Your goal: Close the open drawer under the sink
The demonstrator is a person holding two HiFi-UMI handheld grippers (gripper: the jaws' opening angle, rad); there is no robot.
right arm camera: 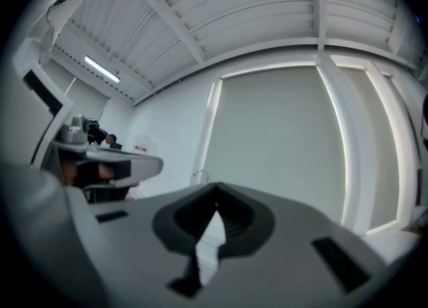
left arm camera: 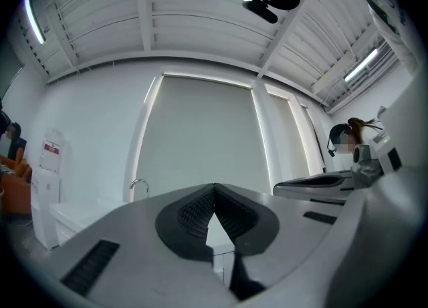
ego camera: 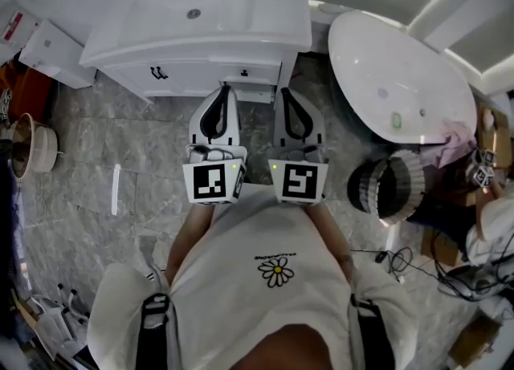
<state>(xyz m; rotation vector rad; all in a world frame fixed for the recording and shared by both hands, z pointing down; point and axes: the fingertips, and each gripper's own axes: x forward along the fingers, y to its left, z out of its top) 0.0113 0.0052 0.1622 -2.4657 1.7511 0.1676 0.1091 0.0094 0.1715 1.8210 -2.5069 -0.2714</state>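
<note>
Drawer (ego camera: 252, 76), slightly open under the sink (ego camera: 201, 9) at upper centre, faced by left gripper (ego camera: 224, 89) and right gripper (ego camera: 286, 92), fingers (left arm camera: 190, 216) of both pressed together, empty; a square, even push on its front is advised.

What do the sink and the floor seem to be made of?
The sink is likely glazed ceramic: white, glossy, with a smooth rounded rim. The floor is probably polished stone or stone-look tile: grey with pale veining and a reflected light streak.
</note>
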